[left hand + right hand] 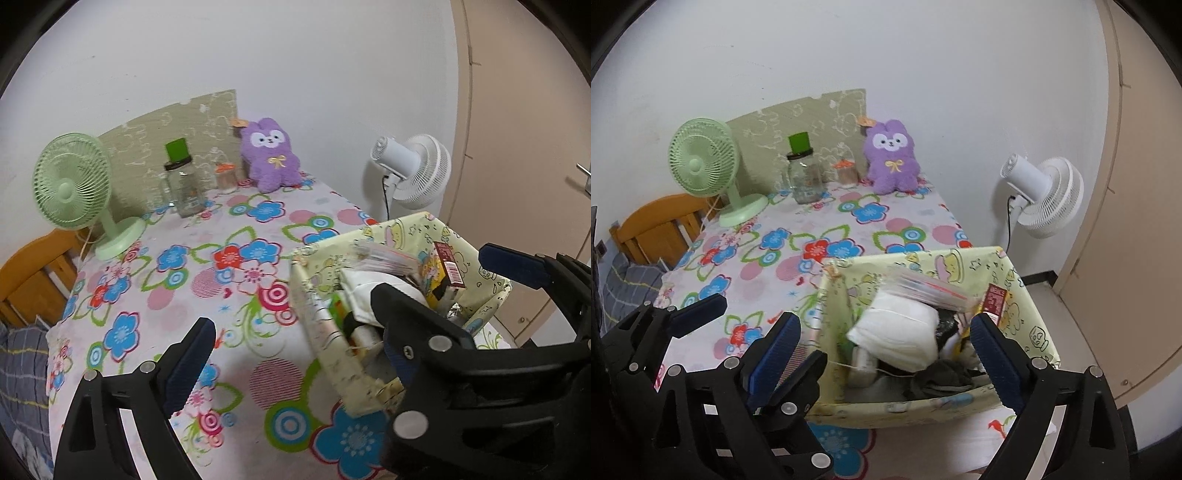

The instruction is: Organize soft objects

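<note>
Clutter crowds your yellow box (pixel 1027 332) at the table's (pixel 258 350) near right edge; contents half-hidden. Both grippers, left (pixel 295 343) and right (pixel 886 343), gape empty.

Both wrist fisheyes look obliquely down across the floral table (pixel 236 332), close above the storage box (pixel 1027 325), sharing the purple plush (pixel 271 155).
</note>
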